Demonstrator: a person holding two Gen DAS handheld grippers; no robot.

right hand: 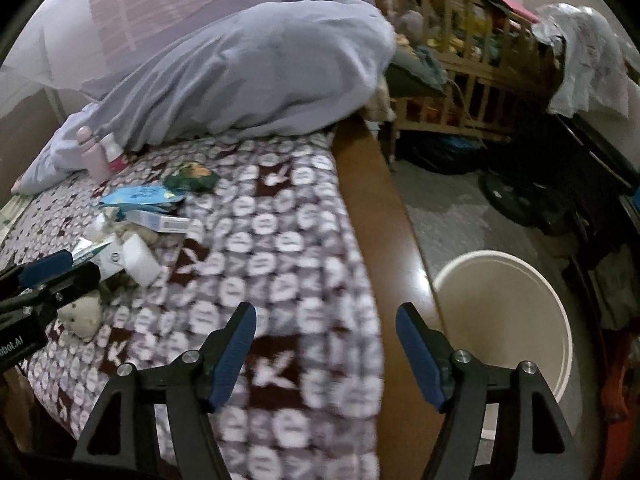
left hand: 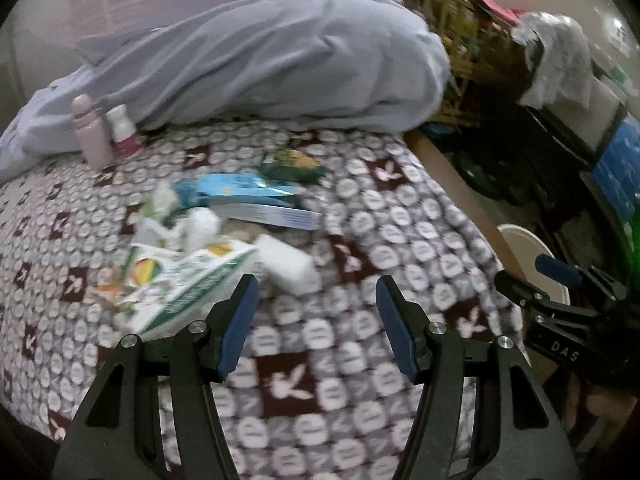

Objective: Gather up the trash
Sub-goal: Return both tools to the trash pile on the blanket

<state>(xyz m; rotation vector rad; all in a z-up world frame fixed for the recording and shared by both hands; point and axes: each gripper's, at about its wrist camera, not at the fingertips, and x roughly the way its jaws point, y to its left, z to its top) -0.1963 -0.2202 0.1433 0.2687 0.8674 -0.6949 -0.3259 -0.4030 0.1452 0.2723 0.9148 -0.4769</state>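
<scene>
A heap of trash lies on the patterned bed cover [left hand: 360,216]: a green and white packet [left hand: 188,284], a white block [left hand: 290,264], a blue wrapper [left hand: 240,188] on a flat box [left hand: 276,214], and a dark green snack bag [left hand: 292,165]. My left gripper [left hand: 316,292] is open and empty just in front of the heap. My right gripper [right hand: 326,320] is open and empty above the bed's wooden side rail [right hand: 380,216]. A cream bucket [right hand: 508,316] stands on the floor beside the bed. The heap also shows in the right wrist view [right hand: 140,216].
A pink bottle [left hand: 90,132] and a white bottle [left hand: 122,130] stand by a big grey duvet [left hand: 272,60]. A crumpled tissue [right hand: 82,316] lies near the left gripper. A wooden cot [right hand: 468,76] and dark clutter [right hand: 540,184] fill the floor to the right.
</scene>
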